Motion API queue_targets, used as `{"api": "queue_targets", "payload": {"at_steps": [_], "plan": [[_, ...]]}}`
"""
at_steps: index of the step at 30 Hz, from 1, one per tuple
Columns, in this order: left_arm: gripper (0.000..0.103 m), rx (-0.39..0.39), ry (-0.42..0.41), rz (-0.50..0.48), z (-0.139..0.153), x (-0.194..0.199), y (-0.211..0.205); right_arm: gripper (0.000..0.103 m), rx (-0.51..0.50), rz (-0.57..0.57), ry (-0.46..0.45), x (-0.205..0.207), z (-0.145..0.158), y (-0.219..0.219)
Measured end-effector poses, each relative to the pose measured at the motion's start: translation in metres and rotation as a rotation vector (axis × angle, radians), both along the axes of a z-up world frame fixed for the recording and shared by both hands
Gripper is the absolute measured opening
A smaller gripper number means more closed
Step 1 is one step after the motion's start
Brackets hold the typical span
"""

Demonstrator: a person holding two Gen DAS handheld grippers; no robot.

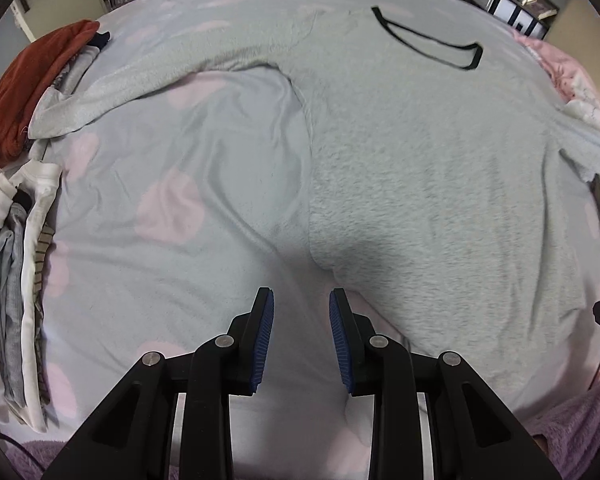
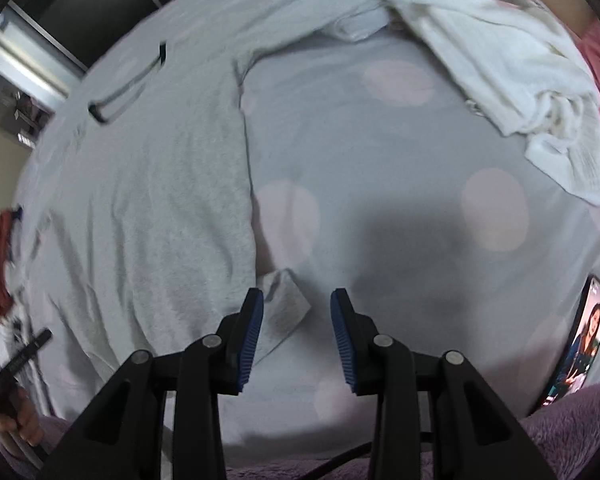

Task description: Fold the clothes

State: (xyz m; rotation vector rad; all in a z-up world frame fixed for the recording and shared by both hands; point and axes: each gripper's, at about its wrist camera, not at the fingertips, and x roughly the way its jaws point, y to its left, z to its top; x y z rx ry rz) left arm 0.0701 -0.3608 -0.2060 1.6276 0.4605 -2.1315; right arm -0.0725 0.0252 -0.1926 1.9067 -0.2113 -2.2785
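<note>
- Grey sweater (image 1: 420, 152) spread flat on the bed (image 1: 180, 160), black-trimmed neckline at the far side.
- Left tongs (image 1: 301, 340) partly open, empty, over the sweater's near hem corner.
- Right tongs (image 2: 297, 340) partly open, nothing gripped, the other hem corner between the jaws.
- Folded clothes stack (image 1: 16, 240) at bed's left edge; white garment (image 2: 520, 80) far right; phone (image 2: 580, 340) nearby.
</note>
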Motion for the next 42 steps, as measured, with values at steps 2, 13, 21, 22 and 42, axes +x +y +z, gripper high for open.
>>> {"api": "queue_targets", "payload": {"at_steps": [2, 13, 21, 22, 42], "plan": [[0.031, -0.009, -0.02, -0.011, -0.006, -0.002, 0.003, 0.034, 0.053, 0.009, -0.043, -0.003, -0.012, -0.007], [0.031, -0.019, -0.075, -0.047, -0.035, -0.023, 0.008, 0.031, 0.096, 0.041, -0.053, -0.012, -0.033, -0.024], [0.031, 0.152, 0.118, -0.111, -0.024, -0.044, 0.019, 0.01, -0.021, 0.072, 0.142, -0.002, 0.007, -0.054], [0.031, 0.192, 0.146, -0.109, -0.022, -0.047, 0.017, 0.009, -0.027, 0.081, 0.17, 0.0, 0.011, -0.056], [0.038, 0.434, 0.424, -0.151, 0.019, -0.069, 0.008, 0.01, -0.102, -0.018, 0.107, -0.007, -0.015, -0.048]]}}
